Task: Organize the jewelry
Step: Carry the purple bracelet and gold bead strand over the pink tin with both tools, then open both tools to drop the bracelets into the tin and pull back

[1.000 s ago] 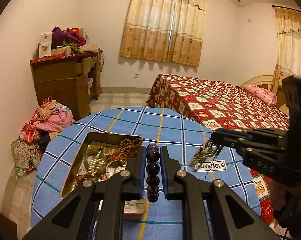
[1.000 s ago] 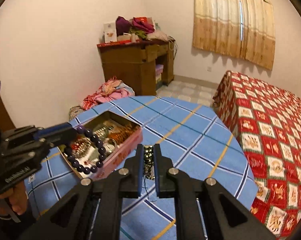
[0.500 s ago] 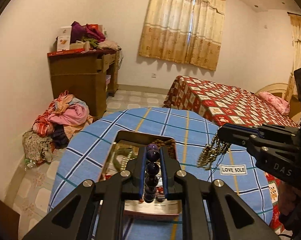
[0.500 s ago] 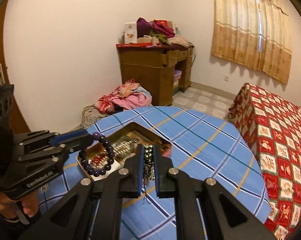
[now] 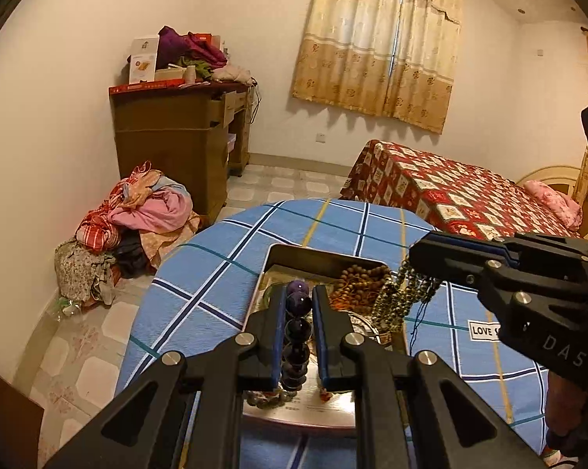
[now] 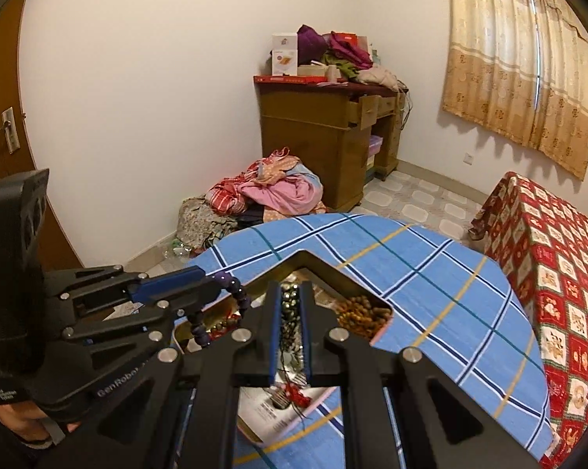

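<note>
An open jewelry box lies on the round table with the blue plaid cloth. It holds brown wooden beads and other pieces. My left gripper is shut on a dark purple bead bracelet that hangs over the box. My right gripper is shut on a dull gold-green bead chain, which dangles over the box's right side. The two grippers hover close together.
A bed with a red patchwork cover stands right of the table. A wooden desk and a heap of clothes are on the floor beyond. A "LOVE SOLE" label lies on the cloth. A door is at left.
Both grippers have travelled sideways across the table with their jewelry. The box, earlier off to the left, now lies directly under both. Neither grip has changed.
</note>
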The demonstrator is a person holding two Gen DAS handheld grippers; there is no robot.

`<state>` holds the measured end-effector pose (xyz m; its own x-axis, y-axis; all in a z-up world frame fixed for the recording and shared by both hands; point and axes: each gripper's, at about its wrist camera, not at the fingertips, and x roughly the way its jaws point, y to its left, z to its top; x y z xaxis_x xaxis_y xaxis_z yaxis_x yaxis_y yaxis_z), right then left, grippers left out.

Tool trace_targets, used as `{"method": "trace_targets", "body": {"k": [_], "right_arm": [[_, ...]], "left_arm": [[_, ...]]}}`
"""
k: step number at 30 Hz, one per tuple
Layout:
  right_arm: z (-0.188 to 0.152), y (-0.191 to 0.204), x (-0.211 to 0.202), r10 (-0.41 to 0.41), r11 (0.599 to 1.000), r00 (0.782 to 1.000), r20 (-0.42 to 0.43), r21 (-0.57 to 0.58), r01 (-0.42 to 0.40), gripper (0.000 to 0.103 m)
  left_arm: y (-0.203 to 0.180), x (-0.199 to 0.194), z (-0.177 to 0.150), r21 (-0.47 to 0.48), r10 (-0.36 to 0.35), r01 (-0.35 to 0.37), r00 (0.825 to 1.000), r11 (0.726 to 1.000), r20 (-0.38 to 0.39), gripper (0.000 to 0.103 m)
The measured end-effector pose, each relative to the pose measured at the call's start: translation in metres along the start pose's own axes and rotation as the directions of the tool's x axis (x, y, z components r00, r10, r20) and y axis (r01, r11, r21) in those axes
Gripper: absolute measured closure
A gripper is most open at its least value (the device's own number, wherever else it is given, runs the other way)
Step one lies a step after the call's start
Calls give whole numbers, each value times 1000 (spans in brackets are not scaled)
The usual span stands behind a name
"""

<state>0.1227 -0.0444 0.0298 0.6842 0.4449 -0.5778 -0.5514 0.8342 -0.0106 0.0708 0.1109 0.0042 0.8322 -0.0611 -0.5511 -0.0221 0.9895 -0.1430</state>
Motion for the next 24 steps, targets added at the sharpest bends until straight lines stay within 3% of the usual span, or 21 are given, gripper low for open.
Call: {"method": "trace_targets", "body": {"k": [24], "right_arm": [[-26, -8, 54, 25, 998, 993, -115, 61, -18, 92]], "left_arm": [[13, 34, -9, -16, 9, -10, 997, 1000, -82, 90]]}}
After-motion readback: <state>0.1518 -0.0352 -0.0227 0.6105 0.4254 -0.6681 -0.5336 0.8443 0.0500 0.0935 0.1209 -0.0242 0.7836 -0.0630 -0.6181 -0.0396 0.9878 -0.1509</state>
